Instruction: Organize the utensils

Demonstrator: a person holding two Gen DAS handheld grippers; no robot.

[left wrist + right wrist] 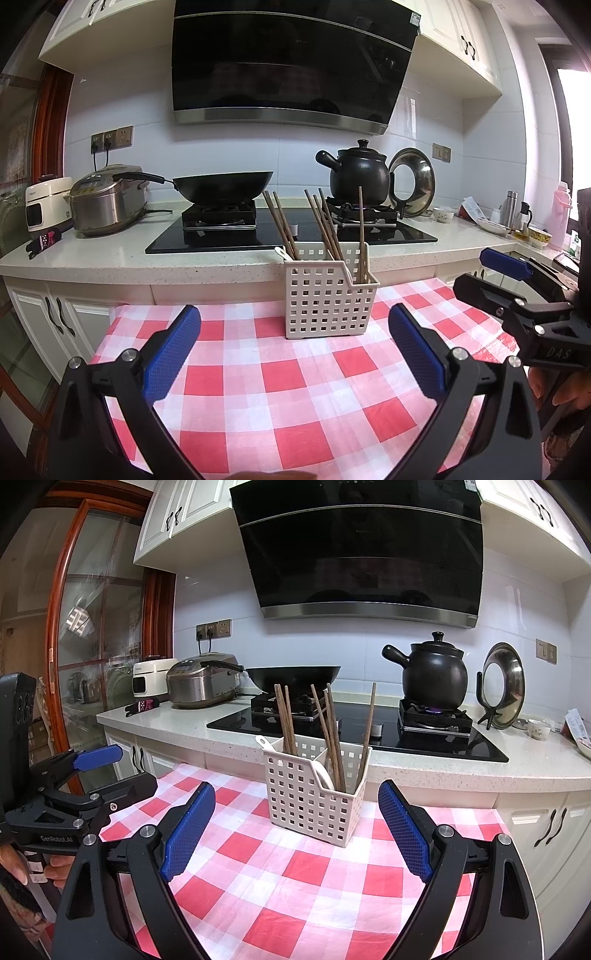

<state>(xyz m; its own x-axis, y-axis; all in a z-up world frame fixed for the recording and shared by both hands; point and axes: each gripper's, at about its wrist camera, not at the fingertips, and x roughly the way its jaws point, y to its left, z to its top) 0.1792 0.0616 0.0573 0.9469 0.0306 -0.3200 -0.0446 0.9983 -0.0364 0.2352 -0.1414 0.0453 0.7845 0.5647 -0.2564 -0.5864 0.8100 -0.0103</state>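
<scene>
A white perforated utensil basket (325, 299) (310, 797) stands on the red-and-white checked cloth, near its far edge. Several brown chopsticks (325, 225) (328, 731) stick up out of it, and a white spoon (323, 773) leans inside. My left gripper (295, 325) is open, hovering over the cloth just short of the basket, nothing between its blue pads. My right gripper (297, 801) is also open and empty, facing the basket from the right. Each gripper shows in the other's view: the right gripper (495, 273) at the right edge, the left gripper (110, 768) at the left edge.
Behind the cloth (288, 398) runs a speckled counter (110, 258) with a black hob, a wok (221, 186), a black clay pot (360, 175) over a lit burner, a rice cooker (105, 199), and a pan lid (412, 182). Bottles and bowls crowd the far right.
</scene>
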